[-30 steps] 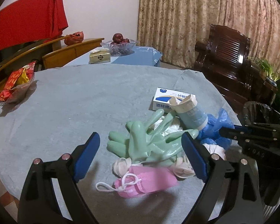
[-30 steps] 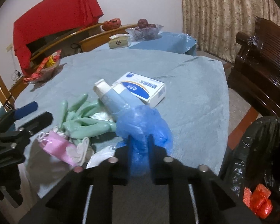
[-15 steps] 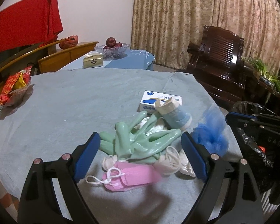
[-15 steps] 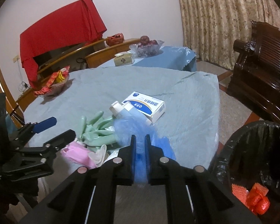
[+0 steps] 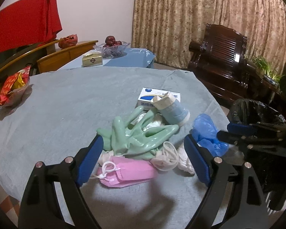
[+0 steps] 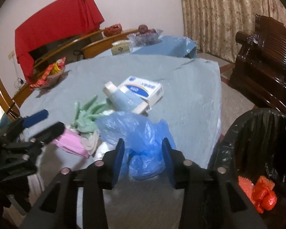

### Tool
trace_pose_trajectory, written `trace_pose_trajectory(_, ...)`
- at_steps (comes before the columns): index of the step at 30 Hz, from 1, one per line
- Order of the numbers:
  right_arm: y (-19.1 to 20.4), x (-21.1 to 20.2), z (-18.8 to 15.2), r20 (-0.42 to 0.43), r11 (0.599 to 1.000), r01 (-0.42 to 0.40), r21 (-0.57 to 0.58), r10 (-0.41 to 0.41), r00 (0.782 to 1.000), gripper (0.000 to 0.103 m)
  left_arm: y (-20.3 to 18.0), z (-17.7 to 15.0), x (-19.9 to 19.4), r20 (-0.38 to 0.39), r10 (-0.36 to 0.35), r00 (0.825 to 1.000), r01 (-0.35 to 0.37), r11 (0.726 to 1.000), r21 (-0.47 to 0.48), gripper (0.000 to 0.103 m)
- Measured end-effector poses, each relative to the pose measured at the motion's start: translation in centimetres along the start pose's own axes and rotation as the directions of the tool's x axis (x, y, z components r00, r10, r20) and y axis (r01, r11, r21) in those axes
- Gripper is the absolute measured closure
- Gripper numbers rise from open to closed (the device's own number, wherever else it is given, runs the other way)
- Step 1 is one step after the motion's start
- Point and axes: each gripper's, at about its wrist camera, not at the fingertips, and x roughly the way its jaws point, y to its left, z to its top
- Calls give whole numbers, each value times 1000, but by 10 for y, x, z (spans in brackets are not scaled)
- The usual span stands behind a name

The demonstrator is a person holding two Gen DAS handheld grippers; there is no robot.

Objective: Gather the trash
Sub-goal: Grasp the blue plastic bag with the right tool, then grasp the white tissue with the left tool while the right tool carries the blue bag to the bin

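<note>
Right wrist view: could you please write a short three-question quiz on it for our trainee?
1. True or false: the bin already holds orange trash.
2. Which lies nearest the bin? A. blue bag B. mask C. box
3. Fill in: the gloves are ___ in colour.

Key: 1 true; 2 A; 3 green.

Dim indoor light, fisheye-warped edges
</note>
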Motion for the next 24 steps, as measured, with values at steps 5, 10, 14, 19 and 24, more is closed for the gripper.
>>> trace_pose_trajectory(5,-5,29,-1,-58,1000,24,17,-23,998,38,6,-2,5,-9,7,1000,-7,1000,-9,19)
trace_pose_trajectory(10,-7,49,-4,-113,1000,0,23,3,994,46,10,-4,12,-26,6,1000,-7,1000,-16,19)
trace_pose_trajectory(14,-6,41,-4,-97,1000,-22,14,24,995,58,11,-5,14,-29,4,1000,-4,1000,-16,20)
trace_pose_trajectory(19,-9,14,3,-18,1000,-7,18,8,1000,61,4,-3,14,-25,-12,1000,11,1000,-9,24)
trace_pose_trajectory(24,-19,-15,11,45,999,29,26,-30,999,61,-19,-5,11,-15,-60,998,60,998,15,25)
